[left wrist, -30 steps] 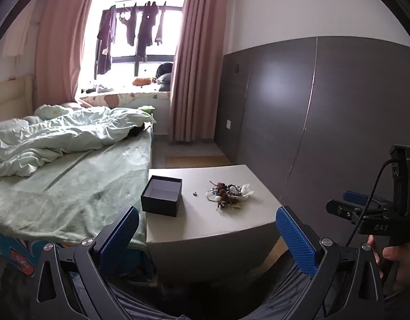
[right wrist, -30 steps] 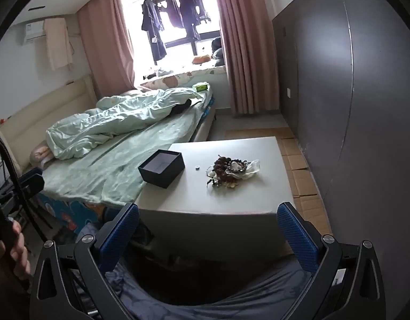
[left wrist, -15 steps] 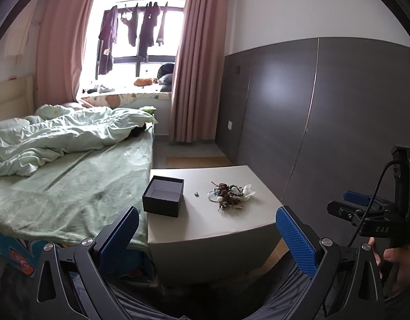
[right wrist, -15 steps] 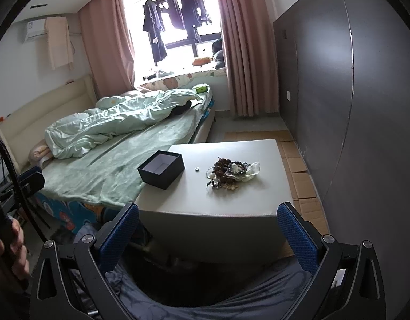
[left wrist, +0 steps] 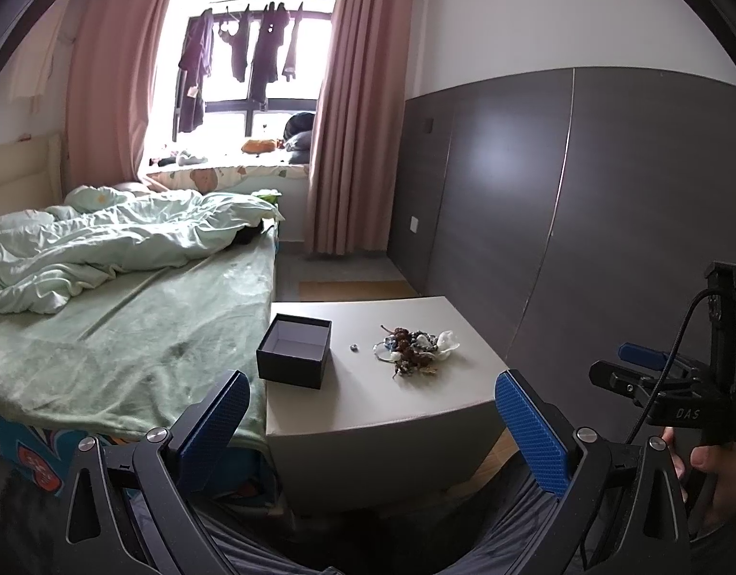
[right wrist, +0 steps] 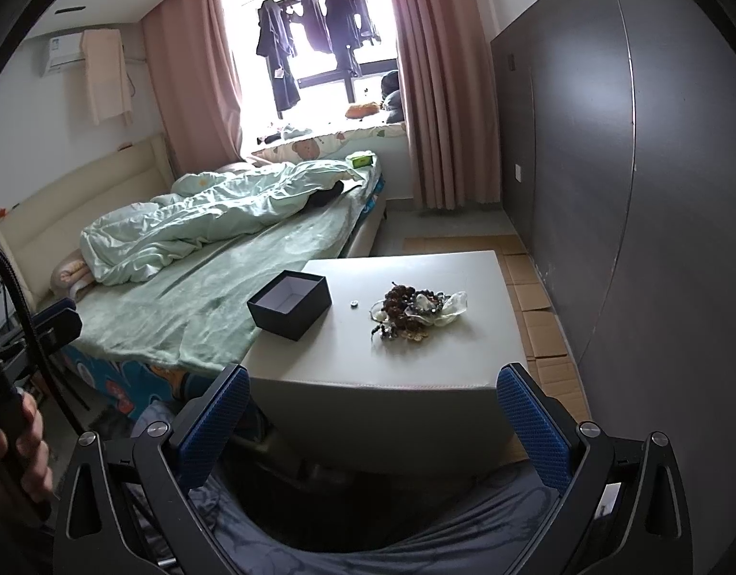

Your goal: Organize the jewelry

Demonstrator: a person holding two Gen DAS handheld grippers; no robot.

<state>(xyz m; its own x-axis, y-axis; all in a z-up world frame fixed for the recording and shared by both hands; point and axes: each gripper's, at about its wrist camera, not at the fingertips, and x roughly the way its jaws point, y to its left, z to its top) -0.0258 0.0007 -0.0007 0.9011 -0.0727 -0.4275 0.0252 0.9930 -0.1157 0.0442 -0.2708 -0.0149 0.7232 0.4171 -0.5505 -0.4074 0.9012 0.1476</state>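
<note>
Jewelry [left wrist: 412, 350] is heaped in a tangle on the pale table [left wrist: 368, 397], right of a small loose piece [left wrist: 353, 347] and an open, lidless black box [left wrist: 295, 357] at the table's left edge beside the bed [left wrist: 128, 330]. Both the left gripper [left wrist: 372, 424] and the right gripper [right wrist: 373, 424] are held wide open with nothing gripped, short of the table. White lettering "DAS" is read on the right gripper's body in the left wrist view.
</note>
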